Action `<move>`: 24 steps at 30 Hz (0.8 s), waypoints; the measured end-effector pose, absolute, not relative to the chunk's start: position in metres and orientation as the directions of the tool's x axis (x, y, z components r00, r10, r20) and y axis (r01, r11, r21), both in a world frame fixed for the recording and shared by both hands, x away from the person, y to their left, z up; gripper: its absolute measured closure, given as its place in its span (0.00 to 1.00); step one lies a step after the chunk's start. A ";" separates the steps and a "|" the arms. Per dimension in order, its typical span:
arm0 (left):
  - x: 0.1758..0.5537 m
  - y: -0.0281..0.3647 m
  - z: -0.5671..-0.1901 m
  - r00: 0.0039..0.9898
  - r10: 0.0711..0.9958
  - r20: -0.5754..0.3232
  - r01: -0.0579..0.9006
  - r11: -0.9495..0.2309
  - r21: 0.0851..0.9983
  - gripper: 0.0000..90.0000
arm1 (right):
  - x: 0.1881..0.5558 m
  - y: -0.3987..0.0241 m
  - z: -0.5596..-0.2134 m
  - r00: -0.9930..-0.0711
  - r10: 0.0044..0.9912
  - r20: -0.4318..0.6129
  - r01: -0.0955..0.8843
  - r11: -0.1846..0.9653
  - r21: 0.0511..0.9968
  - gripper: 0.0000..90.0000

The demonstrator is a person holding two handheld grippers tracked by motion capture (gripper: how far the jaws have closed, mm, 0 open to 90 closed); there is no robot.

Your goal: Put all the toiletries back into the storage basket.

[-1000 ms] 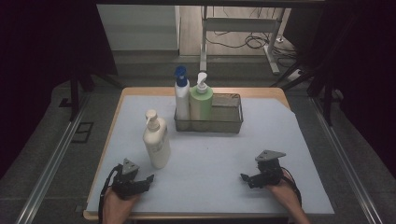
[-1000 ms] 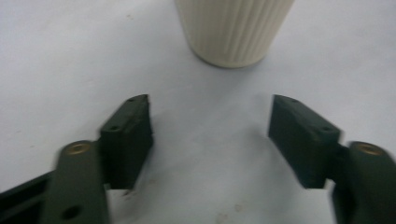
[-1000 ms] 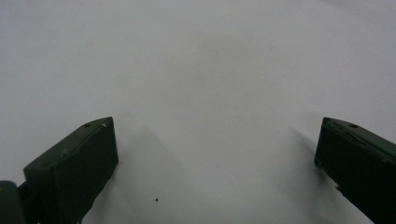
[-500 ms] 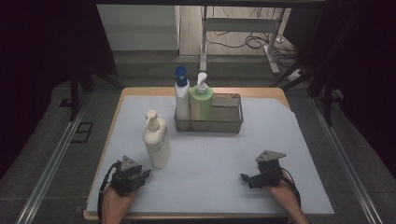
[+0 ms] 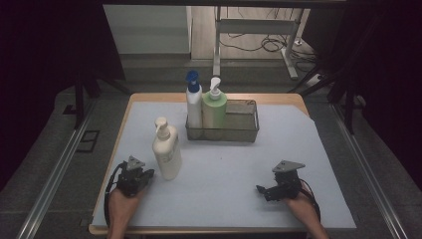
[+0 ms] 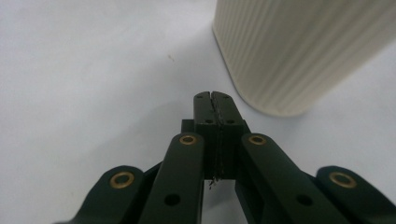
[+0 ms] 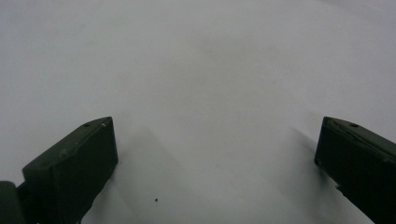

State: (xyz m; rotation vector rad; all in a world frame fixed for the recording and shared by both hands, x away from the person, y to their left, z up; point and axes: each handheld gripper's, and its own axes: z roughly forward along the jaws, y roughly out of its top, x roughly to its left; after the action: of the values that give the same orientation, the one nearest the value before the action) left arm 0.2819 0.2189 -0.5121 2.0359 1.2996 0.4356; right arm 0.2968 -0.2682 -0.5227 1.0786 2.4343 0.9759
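Left gripper view has the left tongs (image 6: 215, 100) just snapped closed on nothing beside the cream pump bottle (image 6: 299, 51) standing on the tabletop (image 5: 239, 199), probably resetting, while the right tongs (image 7: 215, 154) sit wide apart.

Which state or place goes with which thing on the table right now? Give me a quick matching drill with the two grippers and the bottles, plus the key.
Things:
1. left gripper
2. right gripper
3. cream pump bottle
4. green pump bottle

States or places:
A. stands upright in the wire basket beside the blue-capped bottle
B. jaws wide apart over bare table cover
C. jaws pressed together with nothing between them, just beside a bottle's base
D. stands alone on the table cover, in front of the basket

Pairs: 1-C, 2-B, 3-D, 4-A
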 end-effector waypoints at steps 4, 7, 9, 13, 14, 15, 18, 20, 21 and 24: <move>0.290 0.217 -0.512 0.444 0.892 -0.079 0.657 -0.265 0.706 0.99 | 0.297 -0.268 -0.523 -0.671 0.742 -0.003 0.534 0.486 0.692 0.00; 0.294 0.214 -0.514 0.447 0.890 -0.093 0.656 -0.255 0.710 0.99 | 0.297 -0.268 -0.523 -0.671 0.742 -0.002 0.534 0.486 0.692 0.00; 0.297 0.211 -0.515 0.459 0.884 -0.091 0.647 -0.262 0.716 0.99 | 0.297 -0.268 -0.523 -0.671 0.742 -0.003 0.534 0.485 0.692 0.00; 0.300 0.205 -0.516 0.469 0.879 -0.082 0.638 -0.273 0.720 0.99 | 0.297 -0.268 -0.523 -0.671 0.742 -0.003 0.534 0.486 0.692 0.00; 0.301 0.204 -0.516 0.468 0.880 -0.078 0.639 -0.276 0.718 0.99 | 0.297 -0.268 -0.523 -0.671 0.742 -0.003 0.534 0.486 0.692 0.00; 0.301 0.204 -0.516 0.468 0.880 -0.085 0.641 -0.272 0.718 0.99 | 0.297 -0.268 -0.523 -0.671 0.741 -0.003 0.534 0.486 0.692 0.00; 0.300 0.206 -0.516 0.466 0.878 -0.107 0.645 -0.255 0.720 0.99 | 0.297 -0.268 -0.523 -0.671 0.742 -0.005 0.534 0.487 0.691 0.00; 0.299 0.204 -0.516 0.476 0.872 -0.112 0.643 -0.258 0.721 0.99 | 0.297 -0.268 -0.523 -0.672 0.741 -0.003 0.535 0.487 0.690 0.00; 0.299 0.202 -0.516 0.480 0.870 -0.114 0.643 -0.260 0.720 0.99 | 0.297 -0.268 -0.523 -0.672 0.741 -0.001 0.536 0.488 0.689 0.00; 0.298 0.196 -0.516 0.486 0.867 -0.105 0.640 -0.272 0.718 0.99 | 0.297 -0.268 -0.522 -0.671 0.741 -0.002 0.538 0.488 0.687 0.00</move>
State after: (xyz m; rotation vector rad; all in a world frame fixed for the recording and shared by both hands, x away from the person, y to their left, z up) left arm 0.2983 0.1961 -0.5158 2.0129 1.2409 0.4029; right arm 0.2967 -0.2676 -0.5224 1.0809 2.4391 0.9701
